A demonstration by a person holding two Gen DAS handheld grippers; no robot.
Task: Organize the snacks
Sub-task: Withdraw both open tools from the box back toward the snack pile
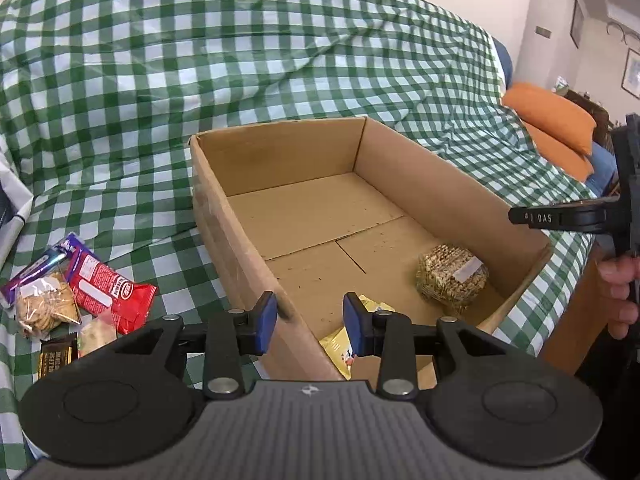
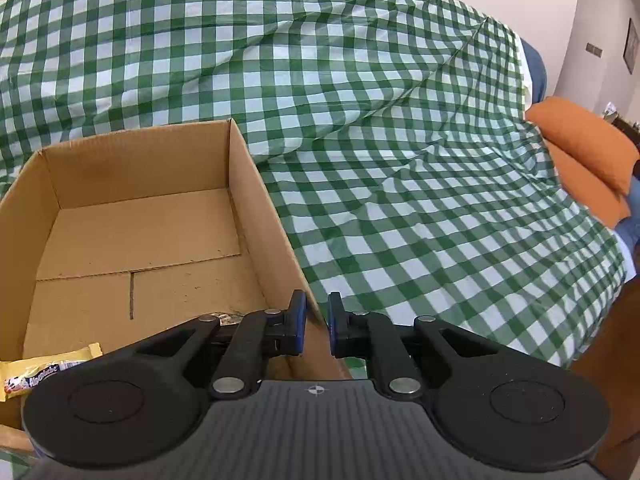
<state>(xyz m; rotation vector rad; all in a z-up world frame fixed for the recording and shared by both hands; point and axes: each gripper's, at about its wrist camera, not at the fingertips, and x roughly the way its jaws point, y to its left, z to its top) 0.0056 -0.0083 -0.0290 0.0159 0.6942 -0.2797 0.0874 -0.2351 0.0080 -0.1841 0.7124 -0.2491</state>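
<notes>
On checked cloth: one cardboard box holding two snacks, grain-bar pack, yellow packet. Left of box, about five loose snacks. Left gripper parted wide, empty, straddling box wall. Right gripper narrowly parted, empty.

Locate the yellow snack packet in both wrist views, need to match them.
Left wrist: yellow snack packet lies on the box floor at bottom centre, near corner, partly hidden behind the left gripper.
Right wrist: the same packet sits at the far lower left, inside the box, cut off by the gripper body.
Shared landmark: the cardboard box on the green checked cloth.
</notes>
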